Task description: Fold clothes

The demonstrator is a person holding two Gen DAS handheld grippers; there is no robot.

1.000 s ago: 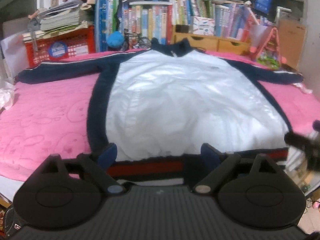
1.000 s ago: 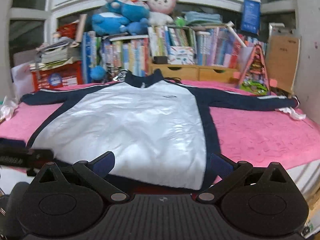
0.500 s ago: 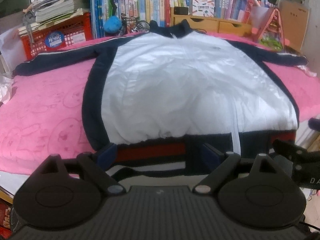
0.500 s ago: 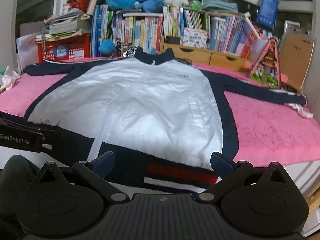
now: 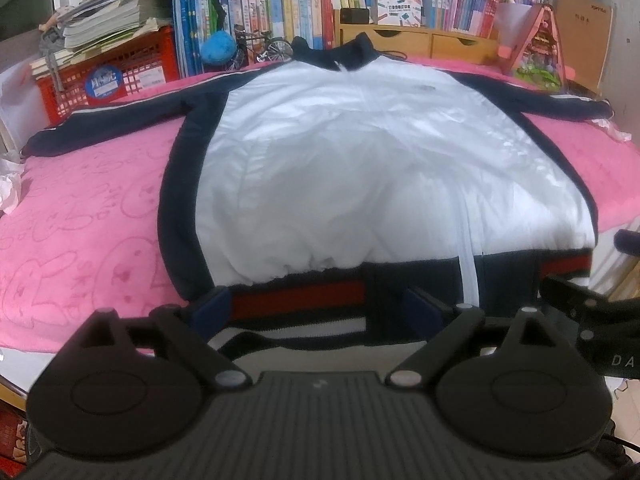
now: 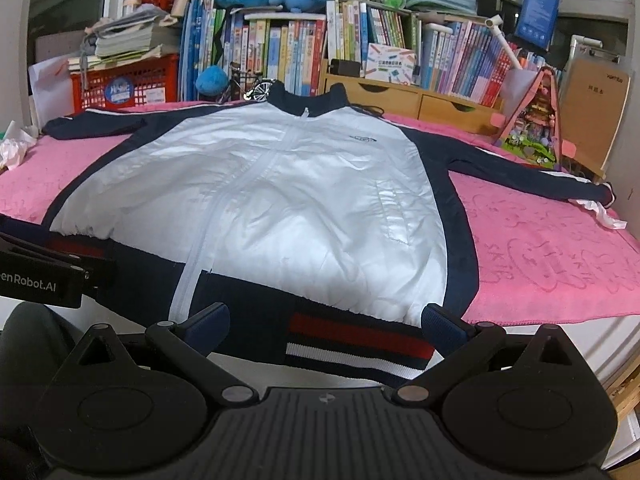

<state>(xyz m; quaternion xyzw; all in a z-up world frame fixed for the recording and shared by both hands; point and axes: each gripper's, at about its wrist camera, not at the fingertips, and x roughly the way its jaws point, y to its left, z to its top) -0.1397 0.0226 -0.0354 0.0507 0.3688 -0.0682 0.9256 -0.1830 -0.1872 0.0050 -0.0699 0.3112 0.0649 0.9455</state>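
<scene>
A white jacket with navy sleeves, navy collar and a red, white and navy striped hem lies flat, front up, on a pink blanket; it also shows in the right wrist view. Both sleeves are spread out sideways. My left gripper is open, its fingers either side of the left part of the hem. My right gripper is open at the right part of the hem, which hangs over the front edge. Neither holds cloth.
Behind the blanket stand a row of books, a red crate with stacked papers, wooden drawers, a toy bicycle and a pink toy house. Crumpled tissue lies at the left edge.
Both grippers have risen and moved in toward the jacket's hem. The striped hem, mostly hidden a second ago, now shows between the fingers in both views.
</scene>
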